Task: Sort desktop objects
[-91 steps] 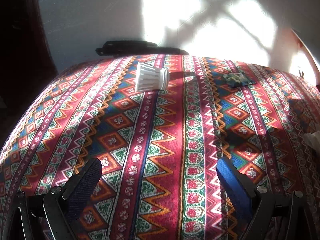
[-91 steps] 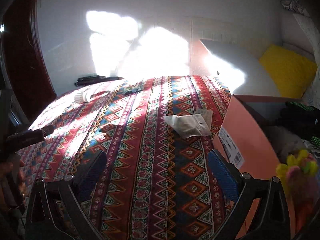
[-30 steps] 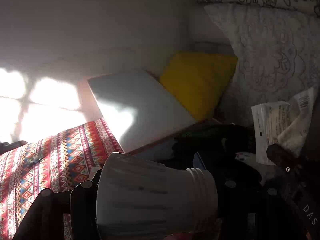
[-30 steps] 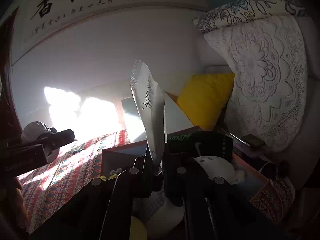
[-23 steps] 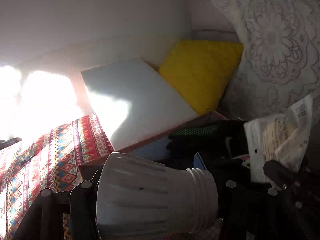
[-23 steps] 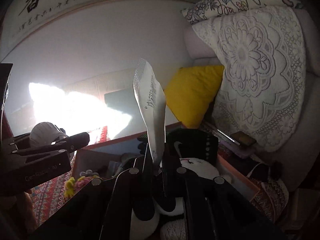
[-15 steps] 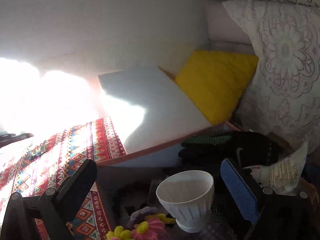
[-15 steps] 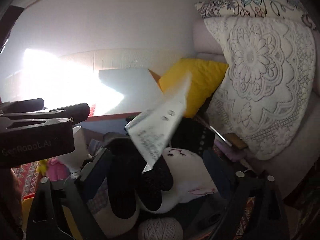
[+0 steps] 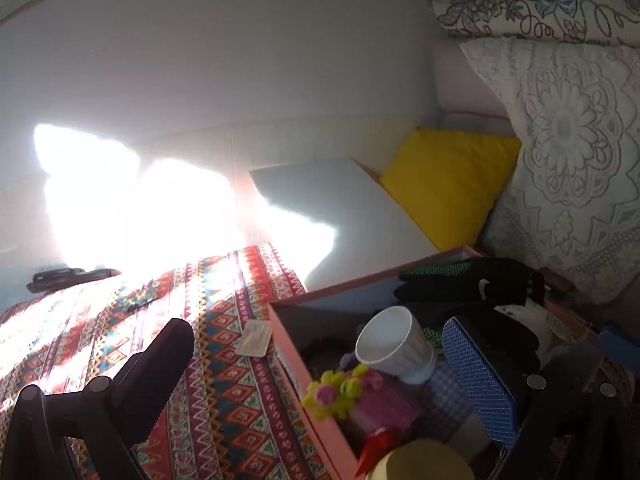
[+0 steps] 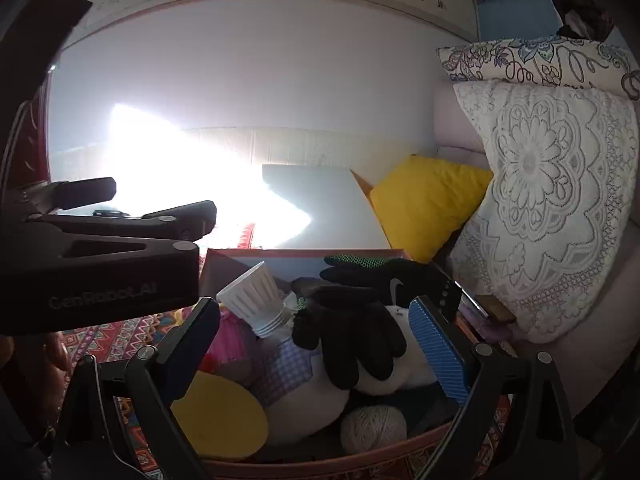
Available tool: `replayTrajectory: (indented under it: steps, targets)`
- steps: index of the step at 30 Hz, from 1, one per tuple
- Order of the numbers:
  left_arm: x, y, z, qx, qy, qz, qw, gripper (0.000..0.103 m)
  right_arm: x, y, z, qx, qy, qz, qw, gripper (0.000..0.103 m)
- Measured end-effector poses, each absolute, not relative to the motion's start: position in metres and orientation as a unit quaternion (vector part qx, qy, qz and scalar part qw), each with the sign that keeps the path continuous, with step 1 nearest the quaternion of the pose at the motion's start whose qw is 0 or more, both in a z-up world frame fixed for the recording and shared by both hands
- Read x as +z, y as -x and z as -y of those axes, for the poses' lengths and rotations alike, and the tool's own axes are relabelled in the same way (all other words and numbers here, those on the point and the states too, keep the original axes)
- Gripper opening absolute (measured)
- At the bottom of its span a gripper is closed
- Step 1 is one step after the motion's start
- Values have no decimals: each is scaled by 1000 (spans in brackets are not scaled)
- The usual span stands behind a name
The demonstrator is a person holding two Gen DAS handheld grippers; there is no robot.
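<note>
A table under a striped, zigzag-patterned cloth (image 9: 224, 380) fills the left wrist view from 7 to 9 o'clock; a small pale packet (image 9: 253, 343) lies flat on it near centre, just beside the wall of an orange box (image 9: 304, 392) at 5 o'clock. A dark, flat object (image 9: 72, 277) rests at the far edge at 9 o'clock, in glare; a small patterned patch (image 9: 134, 302) lies nearer, too washed out to identify.

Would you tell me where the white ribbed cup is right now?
The white ribbed cup lies tilted inside the orange box, beside the black gloves and above the toy flowers.
</note>
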State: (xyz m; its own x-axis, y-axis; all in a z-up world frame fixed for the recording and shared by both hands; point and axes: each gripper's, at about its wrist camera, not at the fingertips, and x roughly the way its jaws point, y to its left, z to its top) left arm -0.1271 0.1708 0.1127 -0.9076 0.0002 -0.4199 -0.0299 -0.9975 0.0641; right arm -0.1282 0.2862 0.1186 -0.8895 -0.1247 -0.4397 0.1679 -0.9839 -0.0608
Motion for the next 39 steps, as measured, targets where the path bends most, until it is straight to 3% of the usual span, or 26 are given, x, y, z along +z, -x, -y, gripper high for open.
replayTrajectory:
  steps: [8, 18, 26, 39]
  targets:
    - [104, 39, -124, 974, 226, -13, -10, 102, 122, 37, -256, -967, -249, 46, 9, 101]
    - [87, -34, -75, 968, 250, 11, -11, 102, 113, -66, -208, -969, -241, 31, -43, 103]
    - [82, -50, -53, 967, 253, 30, -5, 102, 106, -90, -210, -953, -279, 32, -117, 103]
    - [86, -61, -38, 969, 243, 49, 0, 102, 109, -91, -203, -950, -291, 22, -111, 103]
